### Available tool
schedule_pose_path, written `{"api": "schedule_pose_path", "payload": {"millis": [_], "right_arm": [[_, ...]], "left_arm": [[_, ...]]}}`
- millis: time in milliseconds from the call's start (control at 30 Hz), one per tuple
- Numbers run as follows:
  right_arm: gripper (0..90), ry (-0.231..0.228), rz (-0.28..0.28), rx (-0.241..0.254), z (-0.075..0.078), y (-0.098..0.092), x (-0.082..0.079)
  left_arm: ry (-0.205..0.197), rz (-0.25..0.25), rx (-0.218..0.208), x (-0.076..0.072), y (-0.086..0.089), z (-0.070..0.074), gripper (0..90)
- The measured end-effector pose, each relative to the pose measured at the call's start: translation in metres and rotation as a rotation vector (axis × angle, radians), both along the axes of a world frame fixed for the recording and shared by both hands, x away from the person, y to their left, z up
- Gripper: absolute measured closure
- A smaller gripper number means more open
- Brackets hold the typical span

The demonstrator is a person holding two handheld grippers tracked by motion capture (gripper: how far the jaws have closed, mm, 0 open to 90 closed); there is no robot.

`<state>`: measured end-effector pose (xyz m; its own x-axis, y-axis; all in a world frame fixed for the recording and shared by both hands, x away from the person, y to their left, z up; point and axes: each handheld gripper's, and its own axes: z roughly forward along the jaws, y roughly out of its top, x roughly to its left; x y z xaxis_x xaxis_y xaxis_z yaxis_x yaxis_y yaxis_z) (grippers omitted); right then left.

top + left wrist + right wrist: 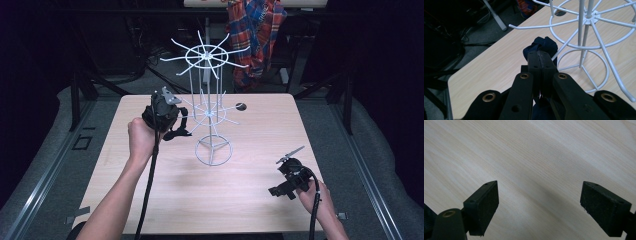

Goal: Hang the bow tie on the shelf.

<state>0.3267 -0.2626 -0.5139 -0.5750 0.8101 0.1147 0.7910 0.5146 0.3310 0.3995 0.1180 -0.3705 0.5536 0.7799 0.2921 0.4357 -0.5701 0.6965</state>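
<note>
High view gives us a pale wooden table (165, 200) with a white wire rack (212, 112) standing near its middle: a ring base, a thin upright post and two tiers of spokes that fan outward. Behind the table, a plaid cloth (255, 35) hangs in red, blue and orange.

We see the left gripper (172, 131) held up in the left hand (141, 137), just left of the rack and level with its lower tier, with a dark bundle of cloth (176, 131) drooping from its front. In the left gripper view the left gripper (541, 58) has its jaws pressed flat together on this dark navy cloth (544, 44), which bunches up beyond the tips and also shows beneath them. The cloth sits close to the lower tier's spokes (we cannot tell whether it touches one), and the rack's ring base (584, 70) lies on the tabletop beyond.

The right gripper (281, 190) rests low over the table's near right corner, in the right hand (315, 192), well apart from the rack. In the right gripper view we see the right gripper (540, 203) with its two black pads spread wide and only bare wood grain between them, so it grasps nothing.
</note>
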Motion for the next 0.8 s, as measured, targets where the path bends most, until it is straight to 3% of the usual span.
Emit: {"api": "schedule_pose_path", "payload": {"millis": [233,500,667,733,767,800], "right_arm": [[15.1,-0.006,0.003,-0.012,0.000,0.000,0.000],[15.1,-0.018,-0.021,0.004,-0.001,-0.001,-0.002],[15.0,0.001,0.005,-0.012,0.000,-0.002,0.000],[15.0,-0.008,-0.013,0.011,-0.001,0.000,0.000],[15.1,-0.002,0.003,-0.012,0.000,0.000,0.001],[15.1,-0.008,0.006,-0.009,-0.001,0.000,0.002]], "left_arm": [[0.000,-0.028,-0.007,0.000,-0.011,-0.004,89.7],[0.022,-0.064,-0.056,0.001,-0.013,-0.005,89.7],[0.037,-0.083,-0.080,0.001,-0.015,-0.007,89.7],[0.045,-0.089,-0.090,0.002,-0.015,-0.008,89.7],[0.049,-0.088,-0.103,0.002,-0.016,-0.010,89.7],[0.052,-0.093,-0.092,0.002,-0.016,-0.011,89.7]]}}
